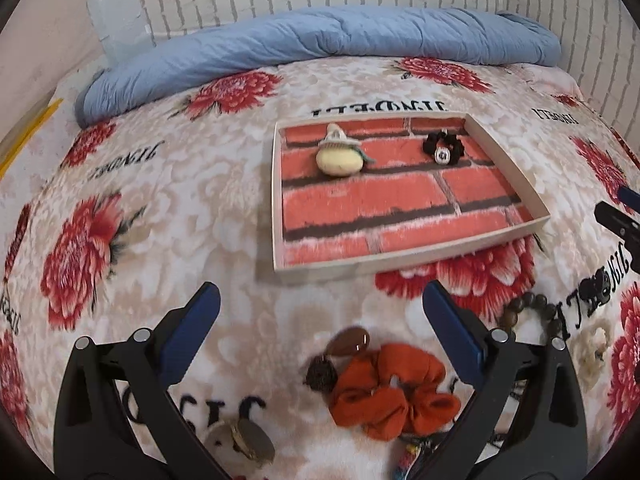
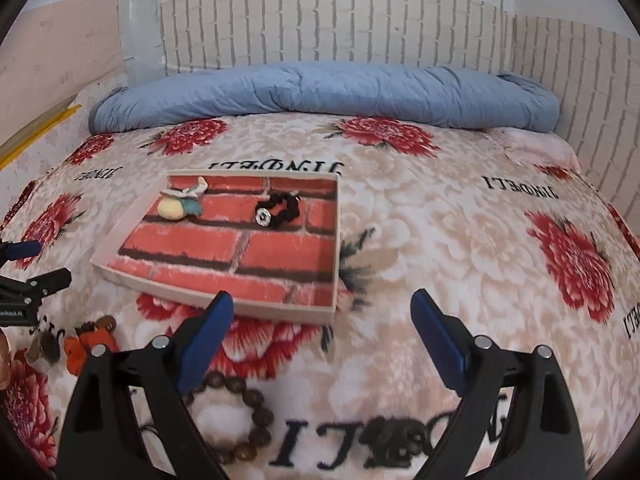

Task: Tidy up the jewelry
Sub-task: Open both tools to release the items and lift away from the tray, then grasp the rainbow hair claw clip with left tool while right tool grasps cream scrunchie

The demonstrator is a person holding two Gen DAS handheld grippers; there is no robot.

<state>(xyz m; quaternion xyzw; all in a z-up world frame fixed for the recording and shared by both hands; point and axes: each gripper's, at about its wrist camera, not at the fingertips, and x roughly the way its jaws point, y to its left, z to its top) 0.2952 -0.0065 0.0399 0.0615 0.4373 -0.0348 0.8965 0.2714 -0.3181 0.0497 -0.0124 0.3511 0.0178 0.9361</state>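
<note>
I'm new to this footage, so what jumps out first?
A shallow tray lined with red brick print sits mid-bed on the flowered blanket, holding a black bracelet. Nearer, an orange scrunchie lies between the open left gripper's fingers, beside wooden beads.

A bed (image 1: 168, 208) is lying under me, and its floral blanket (image 2: 460, 248) is showing red blooms on a cream ground with dark lettering printed across it. A rolled blue quilt (image 2: 320, 92) is stretching along the far edge of the bed, touching the wall. White brick-pattern wallpaper (image 2: 340, 20) is covering that wall and the one on the right. A clear plastic container (image 1: 108, 12) is standing at the far left corner, and a yellow strip (image 1: 32, 128) is slanting along the left side.
</note>
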